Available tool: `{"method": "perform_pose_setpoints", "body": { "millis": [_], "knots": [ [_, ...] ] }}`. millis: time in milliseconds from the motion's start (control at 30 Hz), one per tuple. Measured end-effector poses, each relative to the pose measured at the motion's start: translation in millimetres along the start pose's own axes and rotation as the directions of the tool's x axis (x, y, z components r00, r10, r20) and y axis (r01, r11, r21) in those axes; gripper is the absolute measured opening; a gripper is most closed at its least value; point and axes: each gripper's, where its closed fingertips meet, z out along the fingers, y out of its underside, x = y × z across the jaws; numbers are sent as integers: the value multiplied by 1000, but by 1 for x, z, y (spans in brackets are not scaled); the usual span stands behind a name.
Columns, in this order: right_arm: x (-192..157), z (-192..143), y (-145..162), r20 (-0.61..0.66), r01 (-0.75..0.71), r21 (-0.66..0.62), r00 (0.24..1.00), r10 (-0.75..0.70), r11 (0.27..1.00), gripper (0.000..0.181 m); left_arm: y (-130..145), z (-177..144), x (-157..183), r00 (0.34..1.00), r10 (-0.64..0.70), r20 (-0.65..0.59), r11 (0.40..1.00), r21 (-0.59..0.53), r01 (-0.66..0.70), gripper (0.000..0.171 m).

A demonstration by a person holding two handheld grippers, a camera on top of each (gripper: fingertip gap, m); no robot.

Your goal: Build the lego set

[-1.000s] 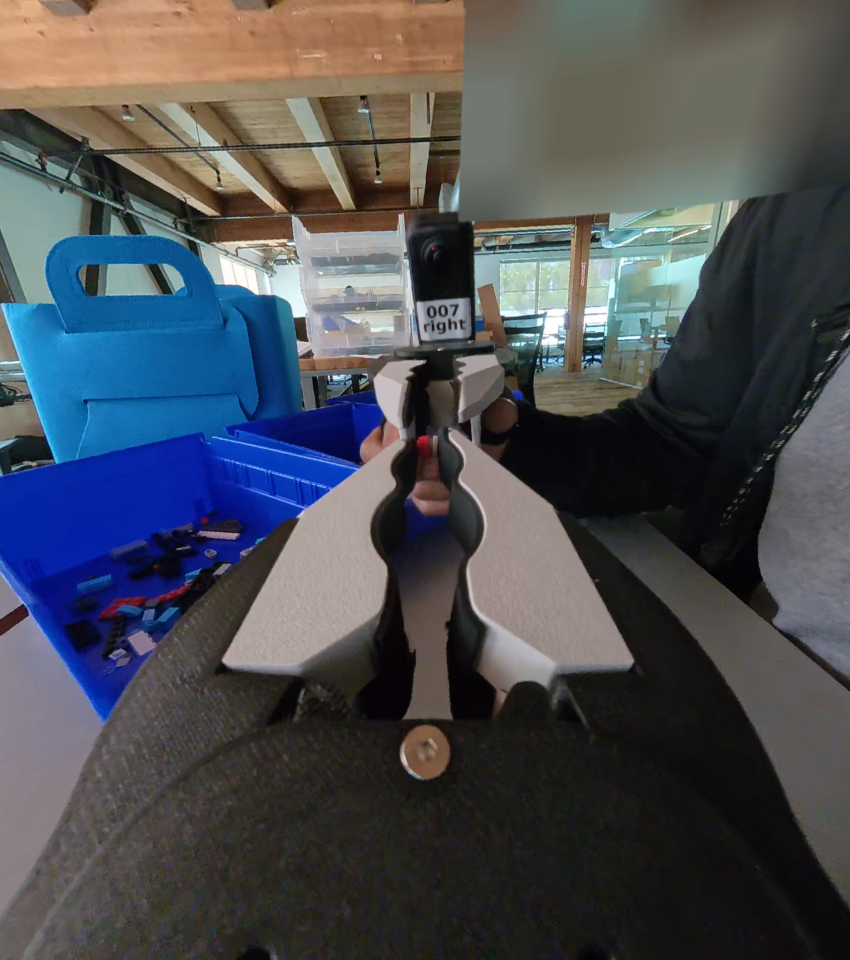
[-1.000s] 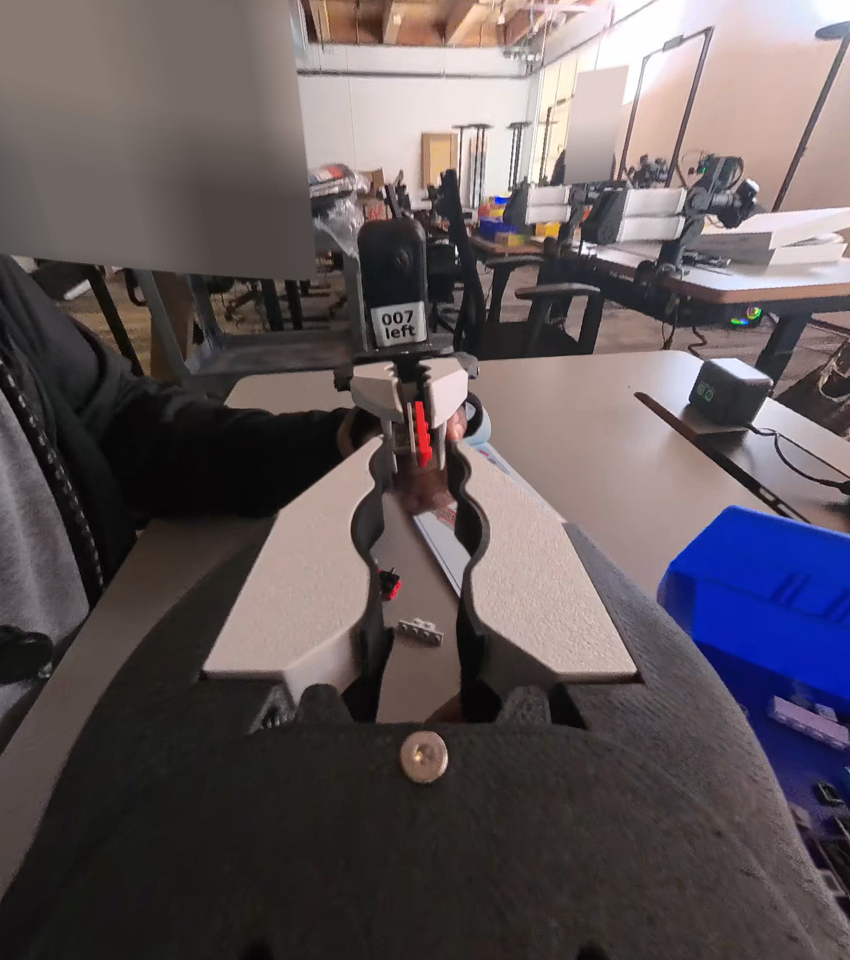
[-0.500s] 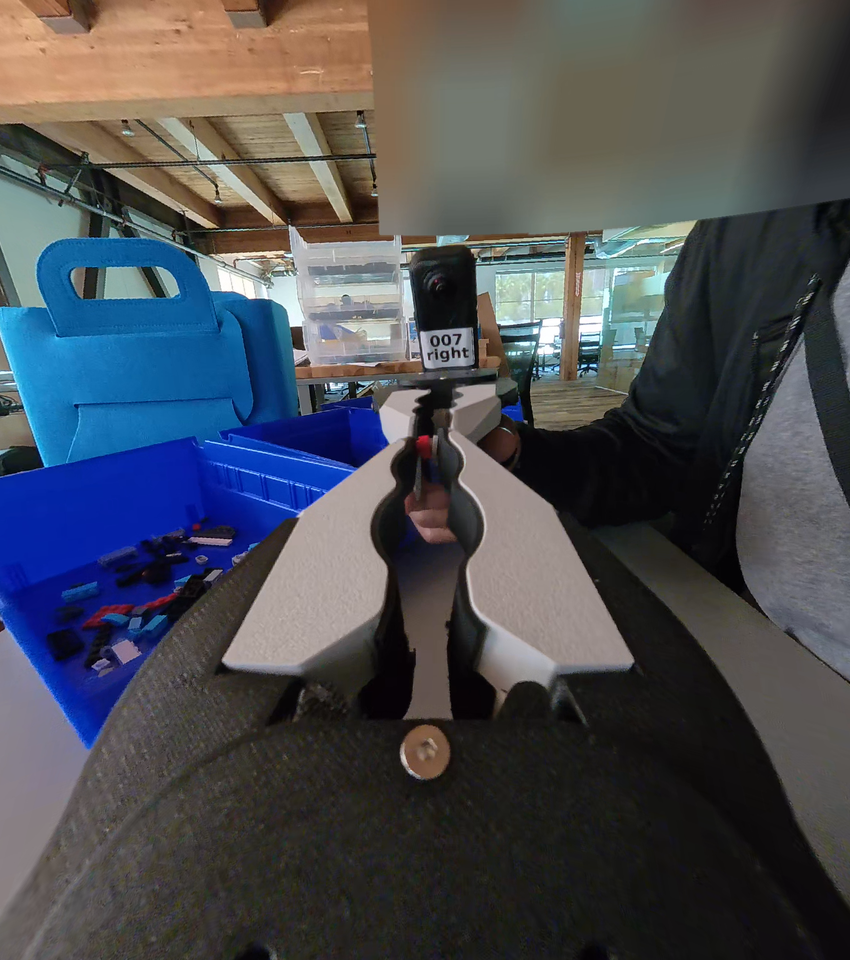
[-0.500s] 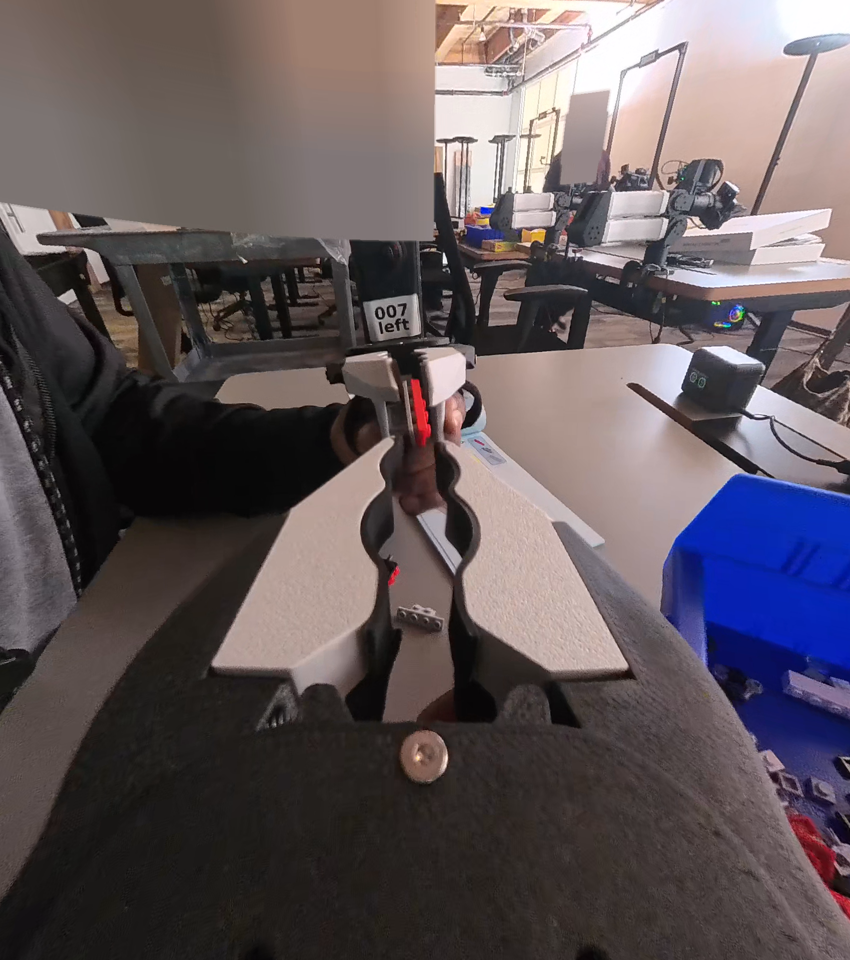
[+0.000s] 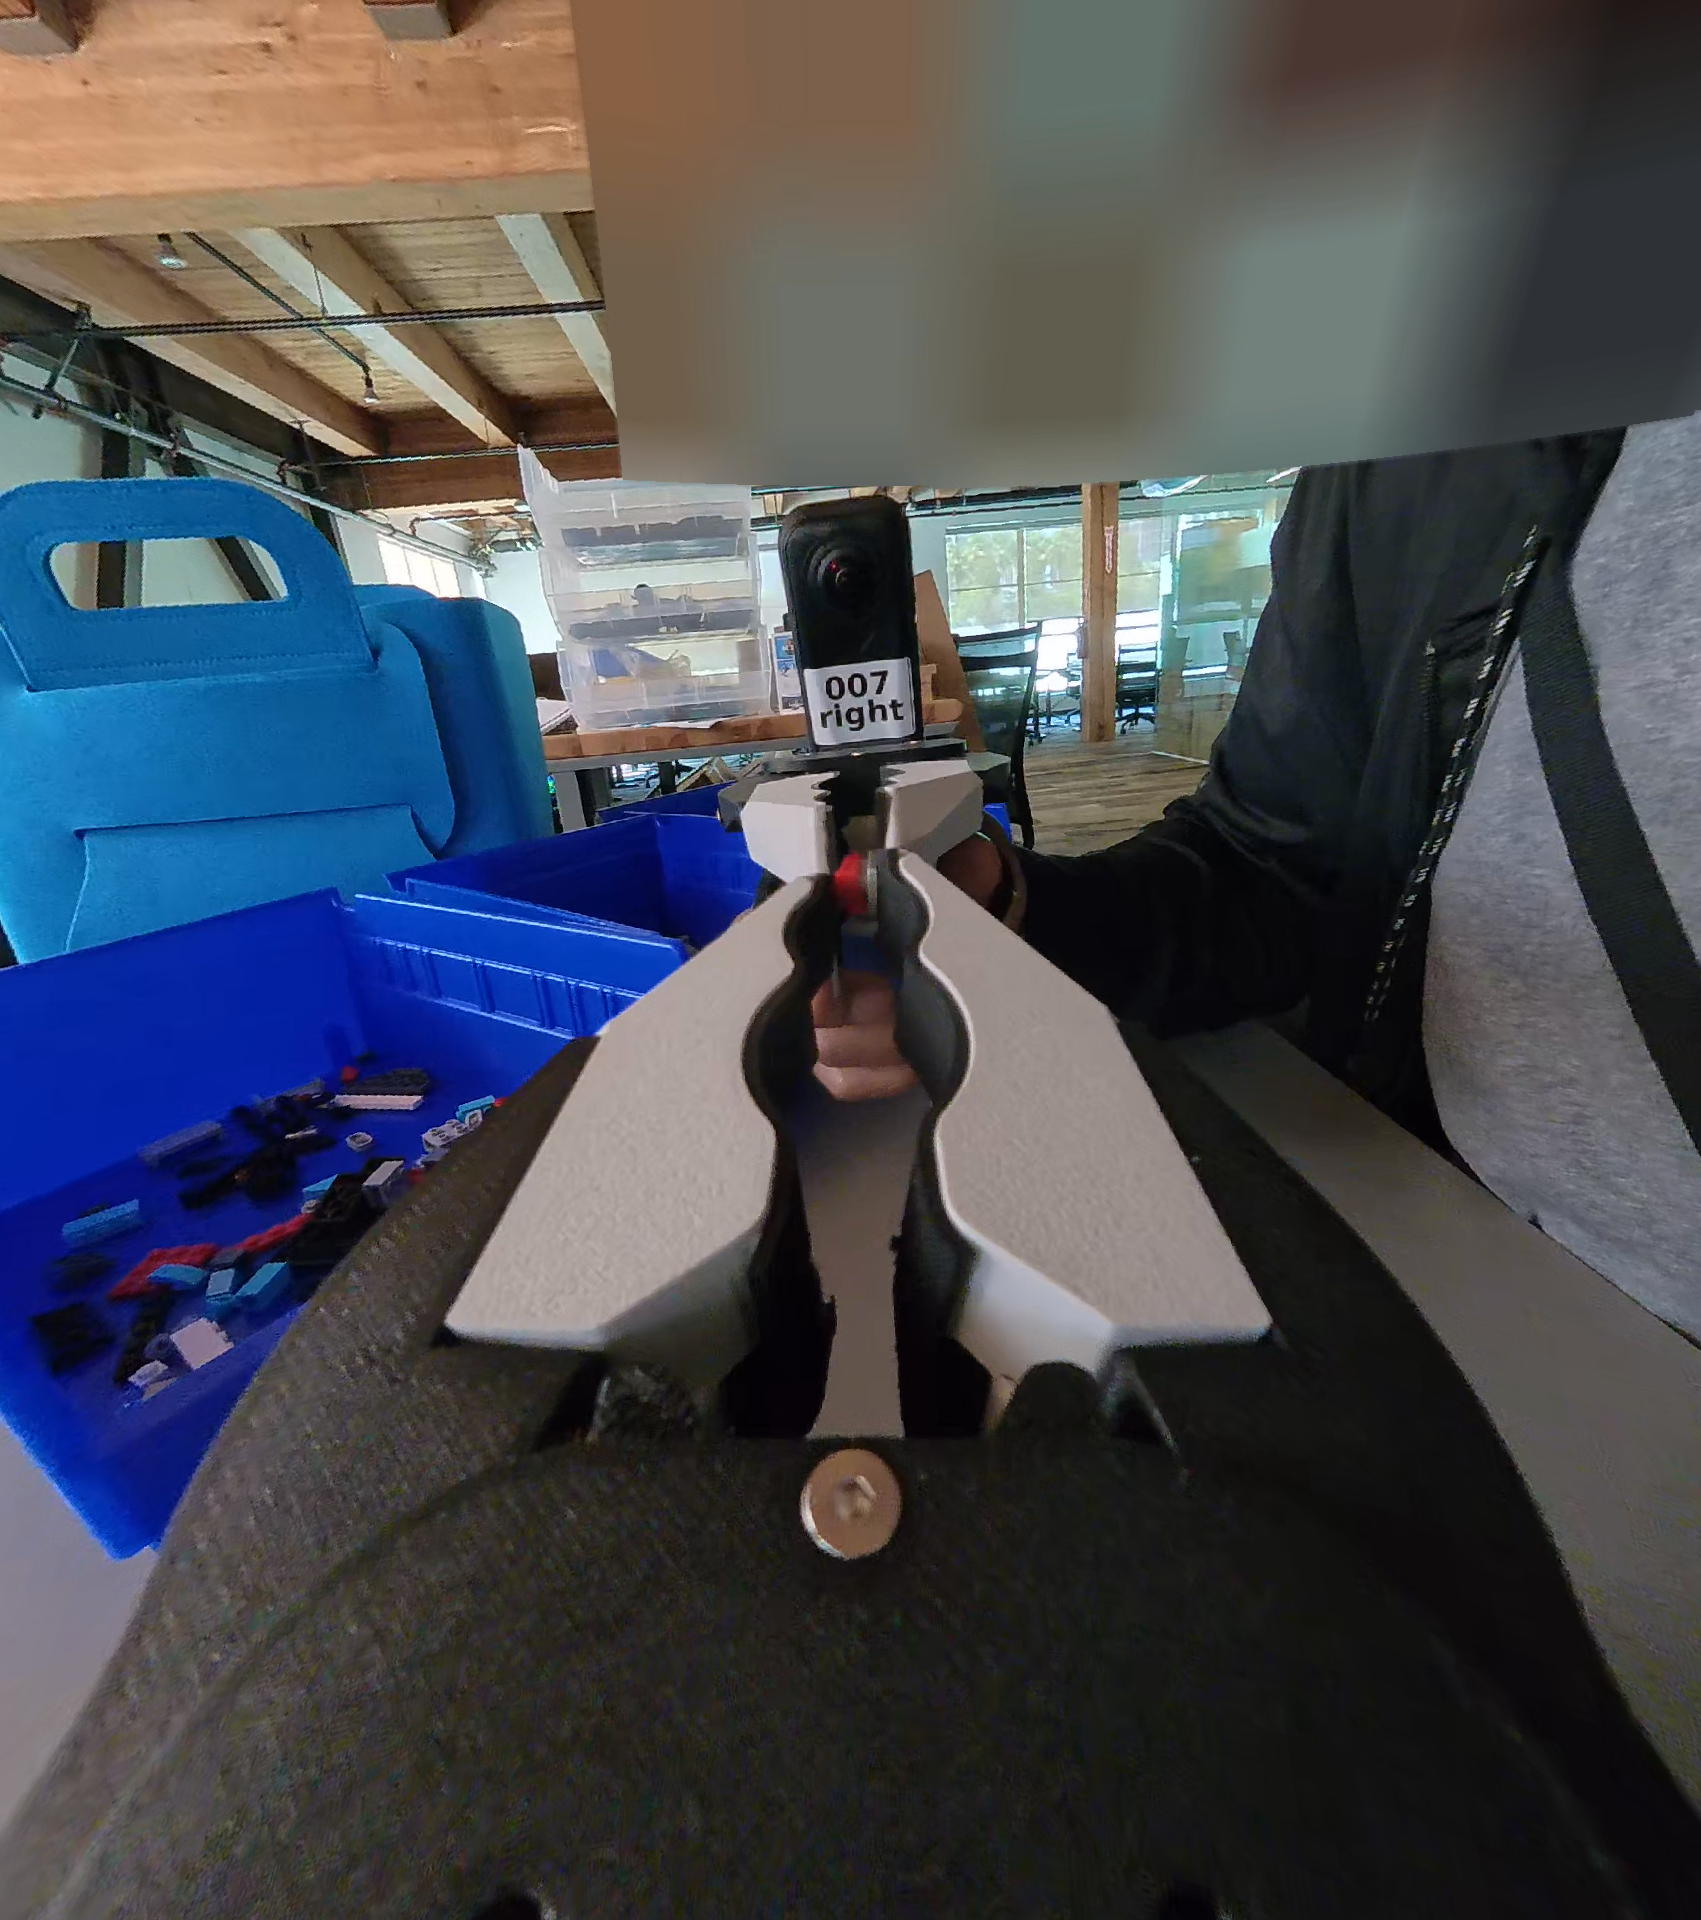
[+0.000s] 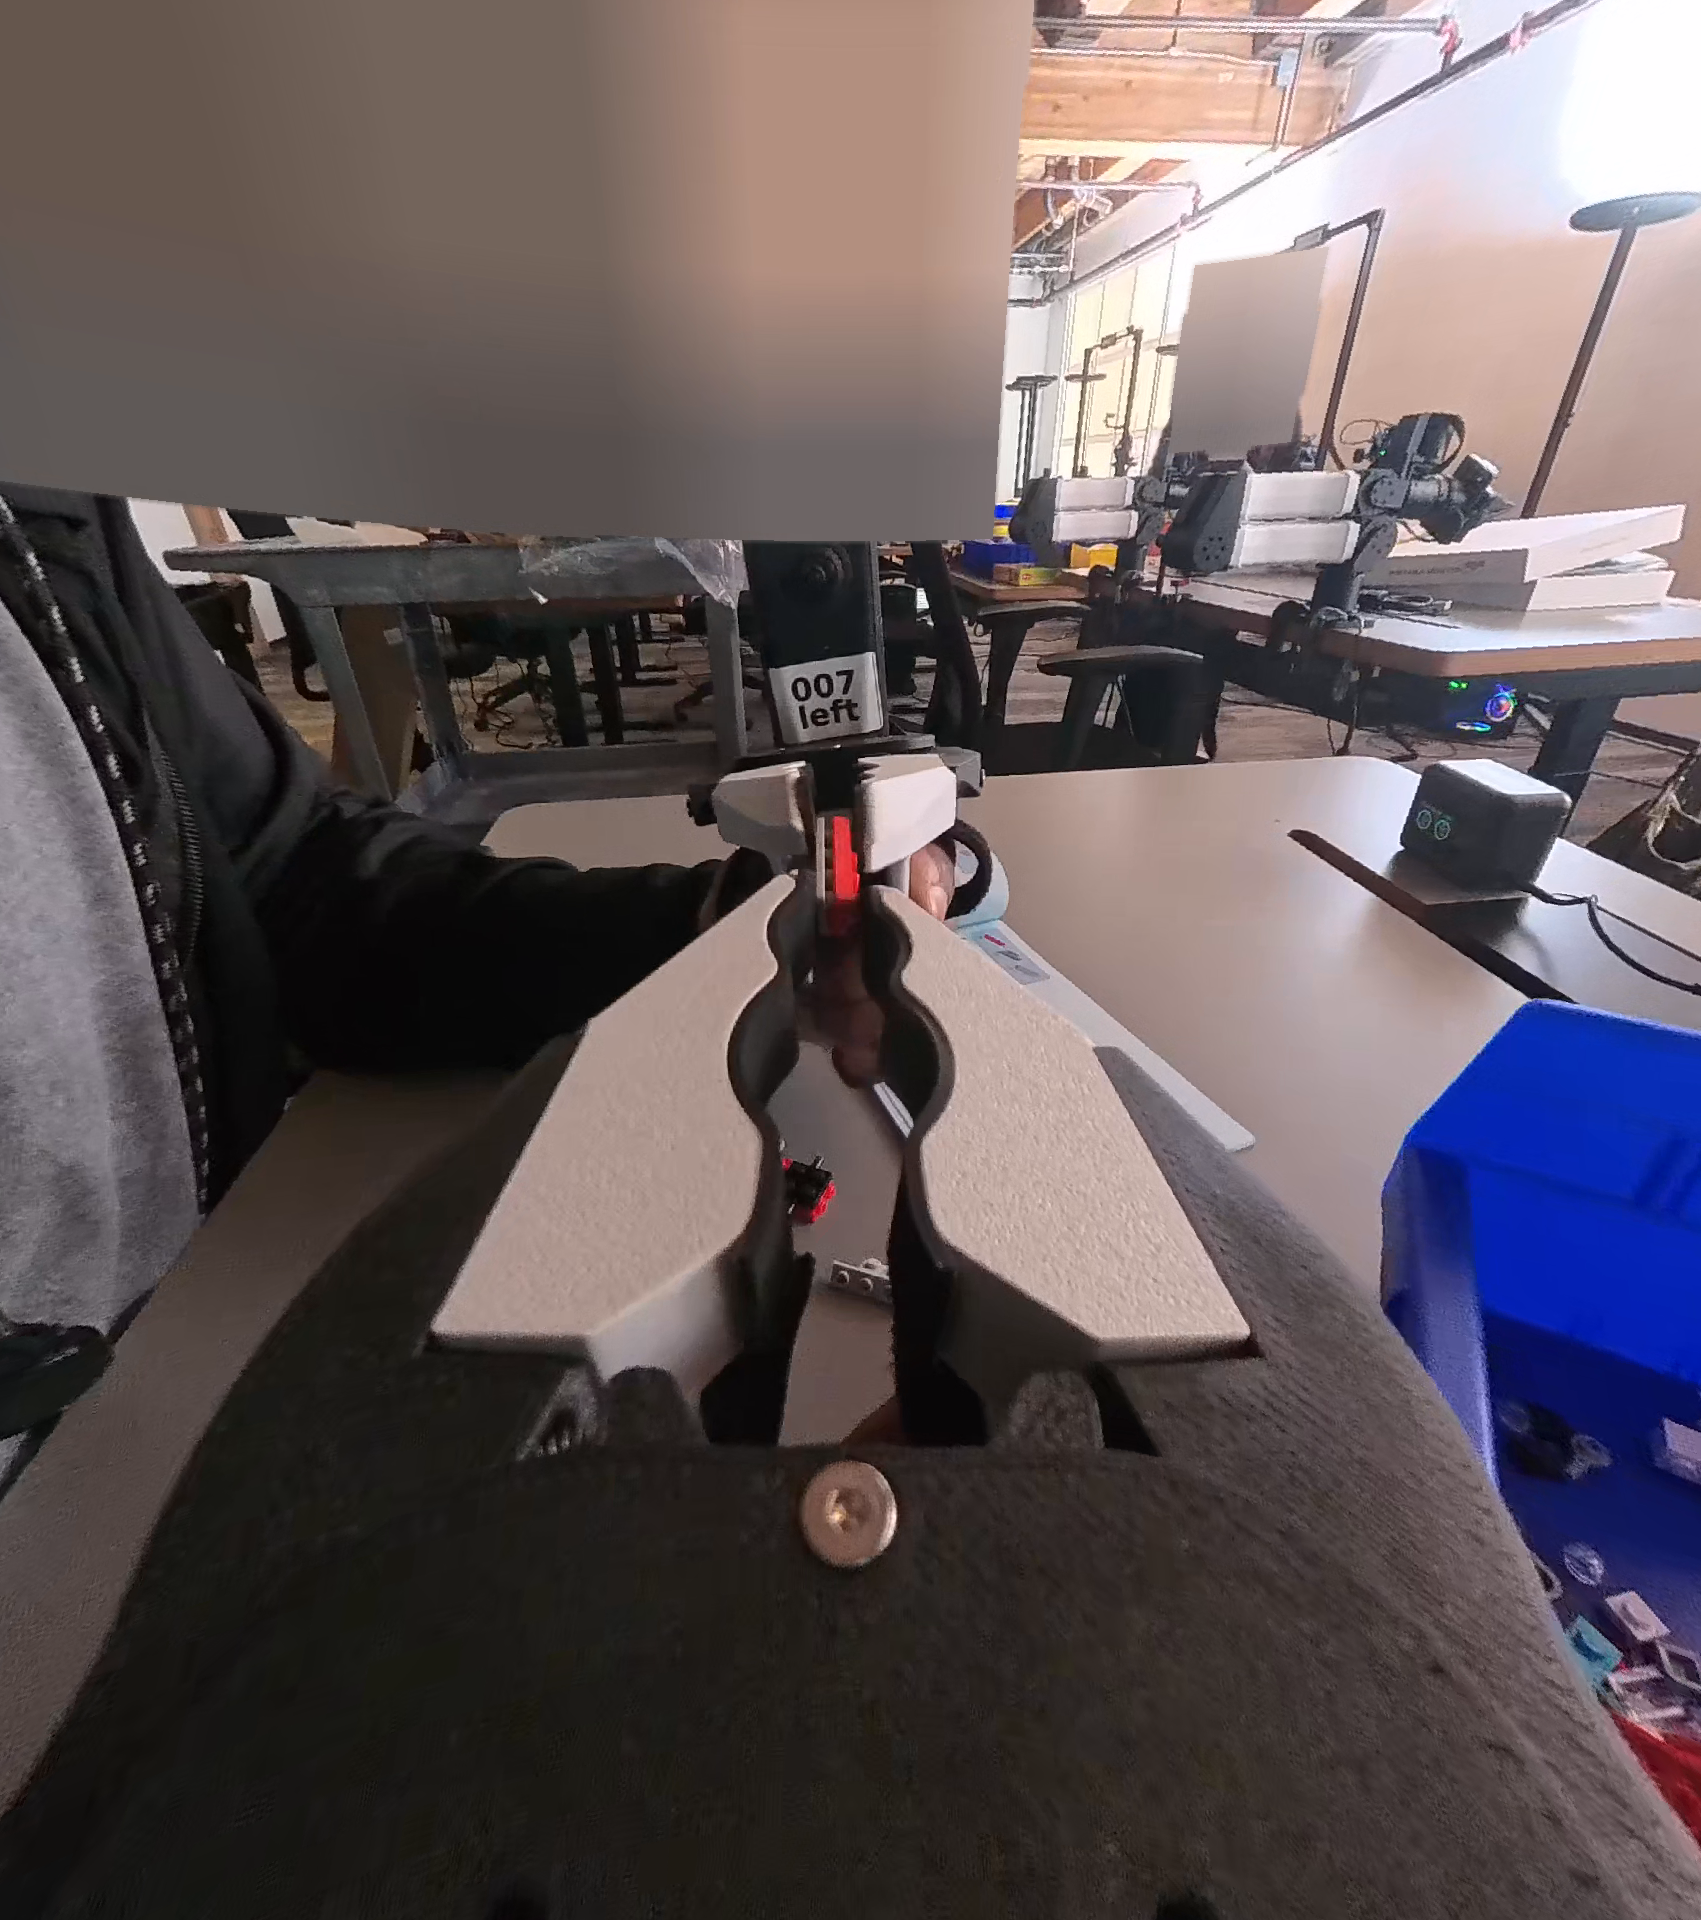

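The left gripper (image 5: 858, 902) and right gripper (image 6: 841, 902) meet tip to tip above the grey table (image 6: 1241, 935), both clamped on a small red lego assembly (image 6: 840, 858). The open blue plastic bin (image 5: 150, 1039) beside them holds loose black, red, blue and grey lego pieces (image 5: 243, 1195). Two small pieces (image 6: 810, 1190) lie on the table below.

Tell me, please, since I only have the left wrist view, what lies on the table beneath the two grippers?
Observer: A small red and black piece lies on the table, seen between the right gripper's fingers.
Operator: Is anything else near it?
Observer: Yes, a light grey studded piece lies apart from it, nearer the camera.
Operator: And farther out?
Observer: A small black box with green lights sits toward the table's far right.
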Motion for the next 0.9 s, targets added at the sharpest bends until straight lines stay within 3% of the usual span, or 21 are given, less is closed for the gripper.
{"method": "perform_pose_setpoints", "body": {
  "millis": [267, 567, 733, 900],
  "knots": [
    [2, -2, 2, -16, 57, -19, 998, -57, 998, 10, 4, 1, -2, 1000, -8, 10, 1000, -28, 8, 8],
    [0, -5, 8, -32, 231, -61, 972, -233, 971, 10, 10, 2, 0, 999, -35, -16, 997, -69, 34, 8],
    [0, -6, 6, -28, 190, -27, 981, -191, 981, 12, 10, 3, 0, 1000, -2, -1, 997, -71, 2, 7],
    [0, -9, 4, 2, 109, -4, 994, -109, 994, 26, 12, 3, 0, 999, 37, 5, 995, -96, -36, 7]
  ]
}}
